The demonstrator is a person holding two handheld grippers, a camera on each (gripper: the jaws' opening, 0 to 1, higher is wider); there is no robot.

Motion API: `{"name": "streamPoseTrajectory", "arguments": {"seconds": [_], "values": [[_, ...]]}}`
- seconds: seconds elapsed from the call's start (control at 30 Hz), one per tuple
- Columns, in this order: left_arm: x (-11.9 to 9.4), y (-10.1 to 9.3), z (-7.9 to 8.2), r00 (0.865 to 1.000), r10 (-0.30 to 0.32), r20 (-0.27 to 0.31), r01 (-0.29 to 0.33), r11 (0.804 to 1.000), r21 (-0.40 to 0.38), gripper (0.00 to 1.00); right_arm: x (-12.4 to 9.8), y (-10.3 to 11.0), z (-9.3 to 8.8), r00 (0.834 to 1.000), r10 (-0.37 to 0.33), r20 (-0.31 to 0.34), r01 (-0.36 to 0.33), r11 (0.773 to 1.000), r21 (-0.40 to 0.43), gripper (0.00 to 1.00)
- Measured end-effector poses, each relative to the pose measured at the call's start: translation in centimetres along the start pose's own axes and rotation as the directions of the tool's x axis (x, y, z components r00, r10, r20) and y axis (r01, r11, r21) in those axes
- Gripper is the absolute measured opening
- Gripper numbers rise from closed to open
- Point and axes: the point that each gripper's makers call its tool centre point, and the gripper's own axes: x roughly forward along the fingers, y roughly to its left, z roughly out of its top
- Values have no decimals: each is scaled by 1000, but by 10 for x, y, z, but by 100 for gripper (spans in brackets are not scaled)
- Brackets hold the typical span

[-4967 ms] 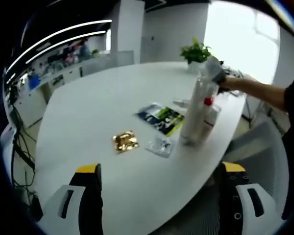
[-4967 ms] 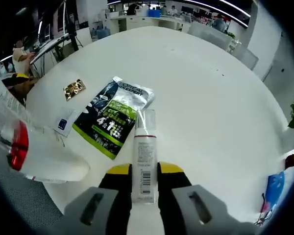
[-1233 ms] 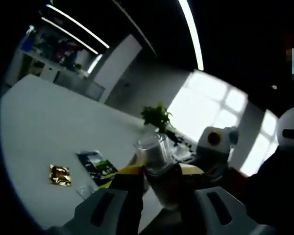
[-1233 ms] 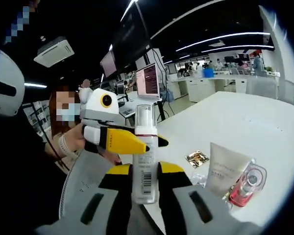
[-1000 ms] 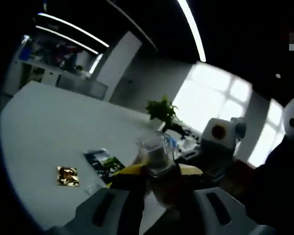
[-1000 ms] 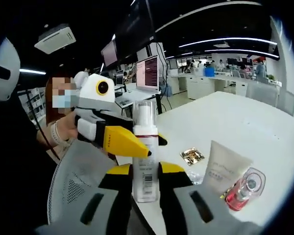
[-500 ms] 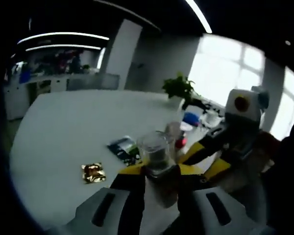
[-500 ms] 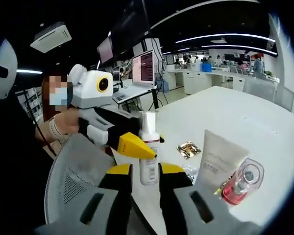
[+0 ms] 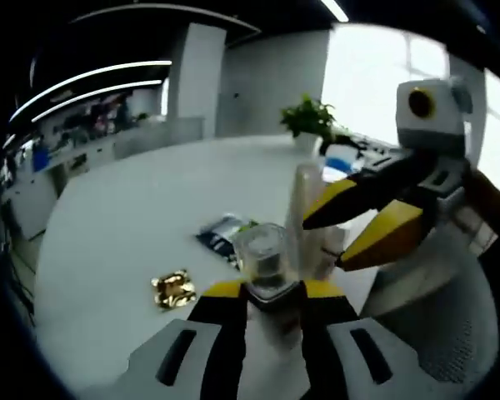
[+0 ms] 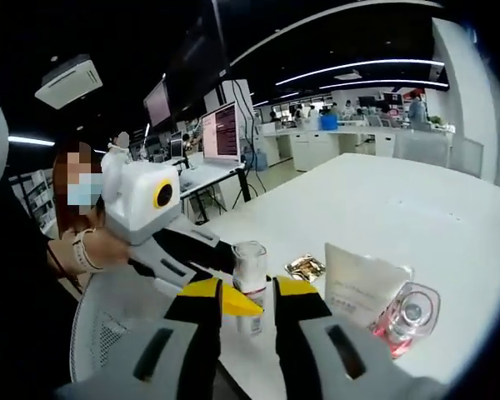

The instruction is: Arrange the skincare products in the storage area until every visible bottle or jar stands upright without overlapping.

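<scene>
Office lights streak over a big white round table (image 9: 125, 217), and the left gripper (image 9: 271, 296) has its yellow-tipped jaws clamped on the clear-capped pump bottle (image 9: 267, 262), held upright at the table's near edge. Behind that bottle on the table lie a gold foil sachet (image 9: 173, 288) and a dark green-printed pouch (image 9: 225, 237), with a potted plant (image 9: 310, 121) at the far edge. Just beside the bottle stands a pale tube (image 9: 308, 217), and above it the right gripper (image 9: 337, 233) comes in from the right — jaws parted, nothing between them. From the right gripper view, its own jaws (image 10: 248, 304) stand apart with the bottle (image 10: 250, 275) seen between them, gripped lower down by the left gripper (image 10: 233, 304) and a person's hand (image 10: 87, 246). Beside the bottle there: the gold sachet (image 10: 305, 267), the white squeeze tube (image 10: 362, 287) upright on its cap, and a pink clear-capped bottle (image 10: 404, 321) — all standing close together.
</scene>
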Motion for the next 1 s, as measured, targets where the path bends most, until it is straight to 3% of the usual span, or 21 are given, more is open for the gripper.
{"name": "streamPoseTrajectory", "arguments": {"seconds": [0.2,0.43,0.63,1.0], "values": [[4,-3,-4,1000,-8,-3,8,999,32,20,14,-5,-7,998,-55,-18,54,998,-44,27],[6,3,-6,1000,6,7,-6,1000,28,20,24,-12,-8,995,-97,-5,97,995,-19,27],[7,5,-7,999,33,0,-32,996,85,20,32,-16,-10,988,-154,-16,154,988,-32,27],[6,11,-9,997,76,-15,-73,988,136,20,41,-15,-9,981,-192,34,188,978,93,25]]}}
